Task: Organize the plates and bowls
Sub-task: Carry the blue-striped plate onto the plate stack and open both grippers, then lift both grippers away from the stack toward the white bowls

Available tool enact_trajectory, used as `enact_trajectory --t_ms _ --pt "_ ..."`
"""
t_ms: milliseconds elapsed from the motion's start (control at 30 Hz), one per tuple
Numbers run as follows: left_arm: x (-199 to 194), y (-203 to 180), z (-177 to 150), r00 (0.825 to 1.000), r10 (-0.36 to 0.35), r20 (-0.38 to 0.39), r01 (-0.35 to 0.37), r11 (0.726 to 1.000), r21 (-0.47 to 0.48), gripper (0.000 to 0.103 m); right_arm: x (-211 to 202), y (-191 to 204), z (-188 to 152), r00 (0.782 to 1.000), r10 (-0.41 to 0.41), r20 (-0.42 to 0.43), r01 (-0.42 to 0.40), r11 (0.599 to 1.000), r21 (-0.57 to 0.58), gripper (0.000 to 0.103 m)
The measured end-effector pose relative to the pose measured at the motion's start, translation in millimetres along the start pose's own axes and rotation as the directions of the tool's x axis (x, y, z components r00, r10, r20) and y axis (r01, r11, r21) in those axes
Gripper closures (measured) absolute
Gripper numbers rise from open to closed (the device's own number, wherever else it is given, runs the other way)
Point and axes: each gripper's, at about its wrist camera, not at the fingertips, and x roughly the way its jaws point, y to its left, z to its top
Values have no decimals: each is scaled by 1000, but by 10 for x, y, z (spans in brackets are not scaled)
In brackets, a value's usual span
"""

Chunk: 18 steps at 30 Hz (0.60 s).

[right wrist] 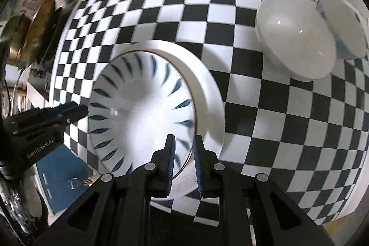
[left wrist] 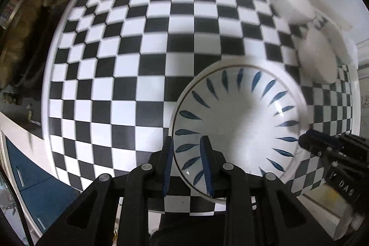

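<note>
each hand-held gripper is pinched nearly closed on the rim of the blue-leaf bowl (left wrist: pixel 237 126): the left hand-held gripper (left wrist: pixel 187 164) on one side, the right hand-held gripper (right wrist: pixel 184 164) opposite, likely to keep it level over the checkered bench (left wrist: pixel 129 43). farther back, three white bowls (right wrist: pixel 295 36) cluster together, perhaps the stacking spot.

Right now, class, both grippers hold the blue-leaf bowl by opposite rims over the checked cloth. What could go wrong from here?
1. The left gripper and right gripper pinch only the thin rim of the bowl; uneven lifting could let it slip and fall.
2. The white bowls sit close by; a sideways swing might knock them.
</note>
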Motion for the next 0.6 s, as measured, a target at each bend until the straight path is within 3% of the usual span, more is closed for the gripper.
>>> enact_trajectory --t_ms 300,400,467,500,567,600 --pt "-775 189 -261 983 21 183 -24 1000 12 76 -683 350 -482 981 -51 186 51 999 3 78" --pt "-1013 222 -390 973 5 233 -11 1000 22 64 -921 467 -702 969 -65 238 65 998 8 71" --pt "-1162 218 -492 966 -9 259 4 1000 23 40 -1057 527 -851 962 -63 266 62 998 12 50" --pt "-1244 225 -564 961 -17 277 11 1000 23 34 -1124 559 -929 958 -60 279 59 998 12 44" --pt "-1353 219 -649 951 -18 308 10 1000 28 28 -1269 599 -1092 952 -58 299 57 998 14 28" --pt "-1427 222 -718 945 -15 327 7 1000 26 28 -1346 606 -1187 947 -60 314 57 998 17 27"
